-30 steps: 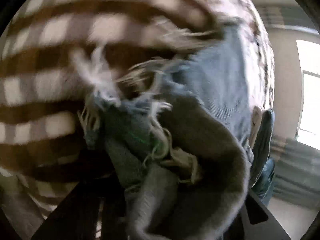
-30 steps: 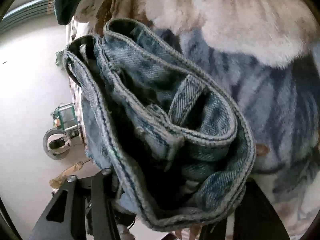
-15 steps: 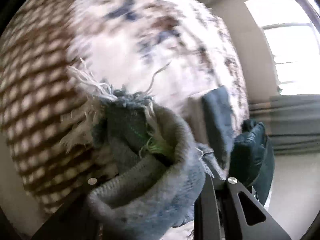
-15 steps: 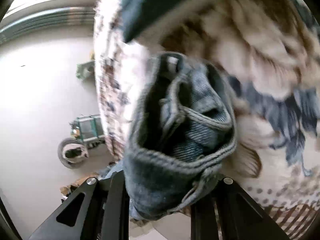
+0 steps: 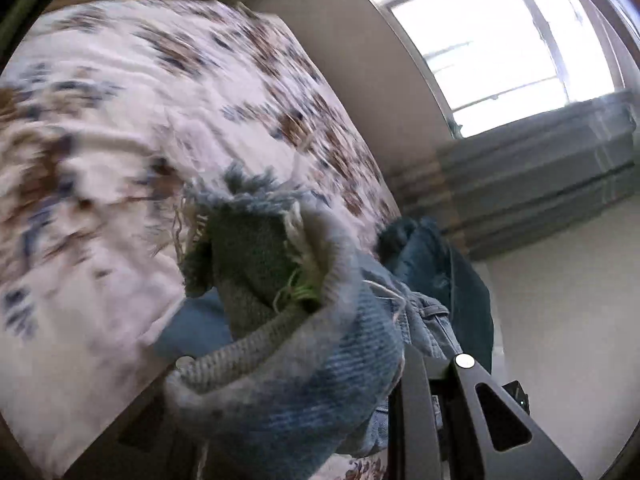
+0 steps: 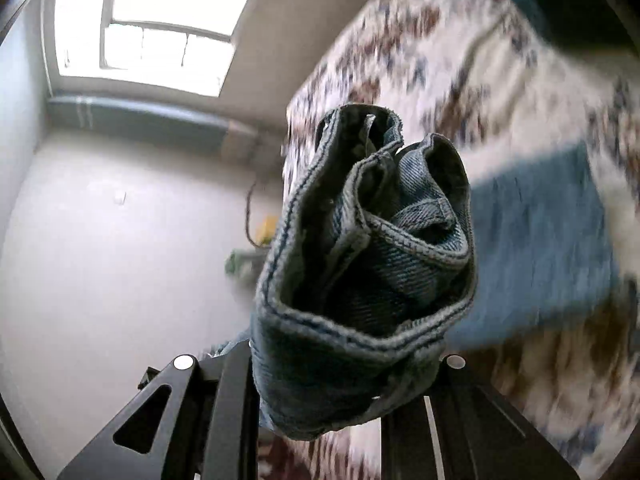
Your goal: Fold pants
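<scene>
A bright window (image 5: 504, 40) lights a bed under a white floral bedspread (image 5: 120, 128). Left view: the left gripper (image 5: 288, 408) has its jaws clamped on the frayed hem of the faded blue denim pants (image 5: 304, 352), lifted off the bedspread, likely to bring hem to waist. Right view: the right gripper (image 6: 344, 392) has its jaws clamped on the bunched waistband, the rest of the pants trailing over the bed. No containers show.

- The frayed hem of the pants (image 5: 280, 320) sits bunched between the fingers of the left gripper (image 5: 288, 392), above the bed (image 5: 120, 120).
- The waistband of the pants sits between the fingers of the right gripper (image 6: 340, 392).
- The window (image 6: 152, 20) lies behind, left of the bed.
</scene>
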